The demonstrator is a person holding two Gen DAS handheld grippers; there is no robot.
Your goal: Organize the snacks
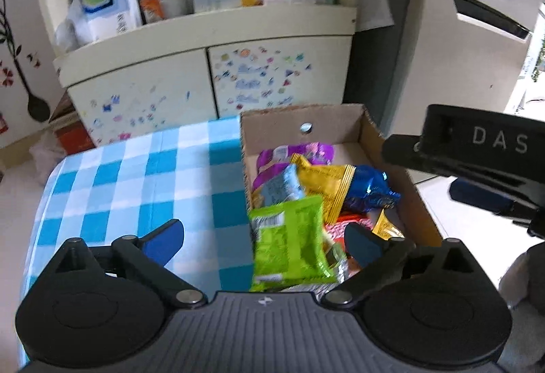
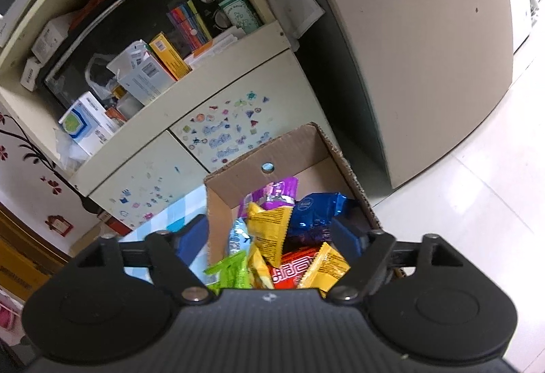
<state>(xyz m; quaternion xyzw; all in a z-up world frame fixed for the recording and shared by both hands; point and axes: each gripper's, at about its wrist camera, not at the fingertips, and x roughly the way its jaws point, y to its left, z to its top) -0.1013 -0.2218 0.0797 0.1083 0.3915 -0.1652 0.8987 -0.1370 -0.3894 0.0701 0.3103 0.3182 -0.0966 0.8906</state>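
The snack packets lay heaped in the cardboard box point(image 1: 402, 168) at the right edge of the checked table point(image 1: 136, 175), the green packet point(image 1: 289, 237) tilted against the box's left wall. The left gripper point(image 1: 262, 237) and the right gripper point(image 2: 269, 237) both stood released, gripping nothing. The packets looked light, crinkly and slippery; a sealed edge would probably give the surest hold.

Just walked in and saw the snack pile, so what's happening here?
A person is sorting snacks with two handheld tools. Both hover over a cardboard box on the blue checked tablecloth. The left tool is wide open, with a green packet between its fingers but not gripped, lying at the box's near edge. The right tool is open too, over yellow, blue and purple packets already in the box.
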